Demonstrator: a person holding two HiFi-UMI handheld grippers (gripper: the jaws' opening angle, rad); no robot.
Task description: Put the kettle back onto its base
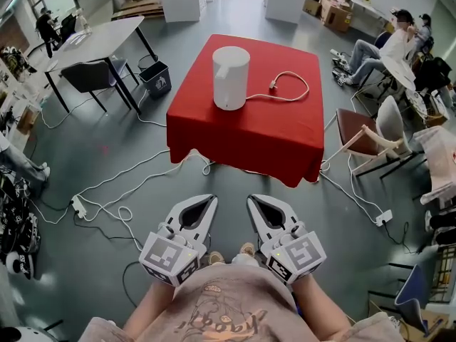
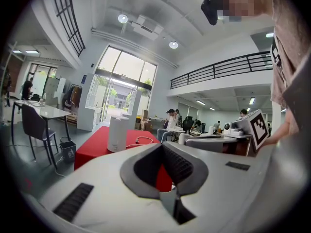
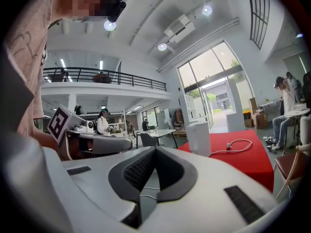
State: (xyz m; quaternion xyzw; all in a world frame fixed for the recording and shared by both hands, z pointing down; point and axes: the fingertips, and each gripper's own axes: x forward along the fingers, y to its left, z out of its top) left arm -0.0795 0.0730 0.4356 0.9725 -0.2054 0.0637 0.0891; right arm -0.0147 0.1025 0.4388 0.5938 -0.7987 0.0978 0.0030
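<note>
Head view: the left gripper [image 1: 211,200] and right gripper [image 1: 251,200] sit side by side at 6 o'clock, both pointing toward 12, each with its jaws brought together and nothing between them. The white kettle [image 1: 231,77] stands upright on the red table [image 1: 214,130] at 12 o'clock, well apart from both; a white cord [image 1: 291,88] lies at its 3 o'clock. Whether a base sits under the kettle I cannot tell

Left gripper view: the jaw tips meet, the hollow behind them empty, red cloth showing through. The kettle [image 2: 118,134] stands at 10 o'clock of the tips, far off

Right gripper view: the jaws are closed and empty. The kettle [image 3: 198,137] is at 2 o'clock, with the cord [image 3: 239,144] to its right
</note>
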